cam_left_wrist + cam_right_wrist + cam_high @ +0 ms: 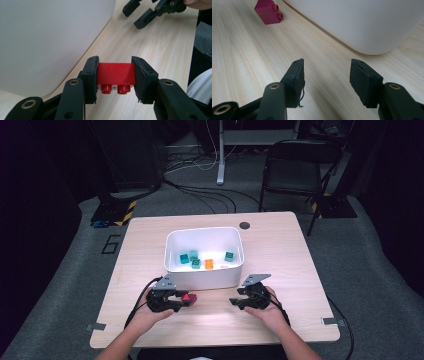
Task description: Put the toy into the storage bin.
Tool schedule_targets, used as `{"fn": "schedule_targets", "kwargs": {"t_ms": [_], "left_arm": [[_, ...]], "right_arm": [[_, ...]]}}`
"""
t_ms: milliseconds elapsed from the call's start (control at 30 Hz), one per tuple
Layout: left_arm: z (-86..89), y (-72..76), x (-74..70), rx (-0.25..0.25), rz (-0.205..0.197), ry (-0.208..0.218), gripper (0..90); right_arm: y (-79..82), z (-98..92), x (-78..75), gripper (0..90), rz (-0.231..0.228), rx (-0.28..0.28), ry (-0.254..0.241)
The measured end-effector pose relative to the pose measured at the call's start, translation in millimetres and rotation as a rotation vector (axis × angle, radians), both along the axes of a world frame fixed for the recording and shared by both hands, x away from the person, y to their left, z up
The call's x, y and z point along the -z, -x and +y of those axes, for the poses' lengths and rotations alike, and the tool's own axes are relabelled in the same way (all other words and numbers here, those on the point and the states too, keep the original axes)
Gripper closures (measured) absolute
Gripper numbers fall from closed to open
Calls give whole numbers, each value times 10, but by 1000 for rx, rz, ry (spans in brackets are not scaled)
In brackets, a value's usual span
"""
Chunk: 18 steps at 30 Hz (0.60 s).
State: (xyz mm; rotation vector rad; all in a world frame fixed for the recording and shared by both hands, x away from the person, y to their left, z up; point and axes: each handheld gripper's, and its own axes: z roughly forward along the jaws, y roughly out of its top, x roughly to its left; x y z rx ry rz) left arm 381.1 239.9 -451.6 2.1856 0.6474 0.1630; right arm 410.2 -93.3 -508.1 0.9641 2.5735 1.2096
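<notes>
Right now the left gripper (186, 299) clamps a red brick (115, 74) between its two pads, studs pointing toward the camera in the left gripper view. The brick sits just in front of the white tub (204, 275), close to its near wall and slightly left of the tub's middle; whether it rests on the table (280, 245) or hangs above it I cannot tell. Across from it, the right gripper (326, 75) has its jaws spread wide with nothing between them, low over the wood near the tub's rounded corner. Inside the tub lie several teal bricks (184, 258) and an orange brick (209, 264).
</notes>
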Motion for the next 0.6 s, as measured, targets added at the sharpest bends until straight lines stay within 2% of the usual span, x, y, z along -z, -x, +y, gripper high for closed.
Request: {"fn": "schedule_targets", "kwargs": {"t_ms": [167, 400, 600], "left_arm": [[24, -2, -144, -12, -14, 13, 586], [45, -39, -269, -12, -11, 25, 586], [49, -59, -415, -2, -20, 15, 586]], "right_arm": [[-1, -1, 0, 450, 0, 1, 0], [-1, 4, 3, 449, -1, -3, 5], [-3, 2, 1, 449, -2, -3, 3]]}}
